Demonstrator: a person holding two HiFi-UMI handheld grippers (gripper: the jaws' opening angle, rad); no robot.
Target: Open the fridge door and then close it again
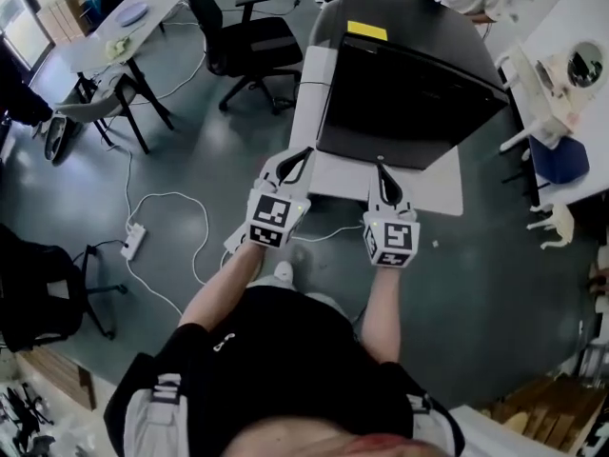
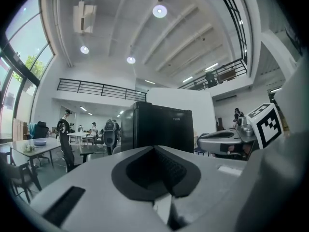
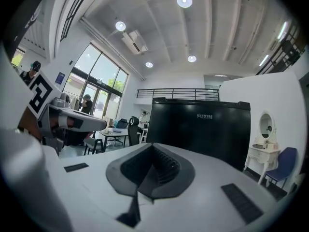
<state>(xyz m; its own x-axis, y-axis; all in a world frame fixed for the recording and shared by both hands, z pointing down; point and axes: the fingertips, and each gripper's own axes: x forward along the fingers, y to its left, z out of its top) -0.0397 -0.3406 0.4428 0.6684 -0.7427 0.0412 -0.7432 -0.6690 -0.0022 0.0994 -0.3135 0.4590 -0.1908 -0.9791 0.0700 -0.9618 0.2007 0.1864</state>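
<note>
**A:** How are the hands held?

**B:** Both forearms reach straight forward, side by side. The left gripper [image 1: 303,152] and the right gripper [image 1: 382,167] lie level and point at the fridge [image 1: 409,84]. Their tips are near its front but not touching it.

**A:** And the tongs?

**B:** Each pair is pressed together, with nothing between them.

**A:** Where is the fridge?

**B:** It's black and stands directly ahead of both grippers on a white base [image 1: 433,190]. Its door looks shut.

**A:** What edges are there, and how much room?

**B:** The base's front edge juts out past the fridge's front. Seen from the head, open floor [image 1: 209,160] lies in front of the fridge and to its left. An office chair [image 1: 249,41] stands well to the left, and a power strip [image 1: 132,241] lies farther out. On the right, a blue chair [image 1: 559,158] sits near the fridge.
</note>
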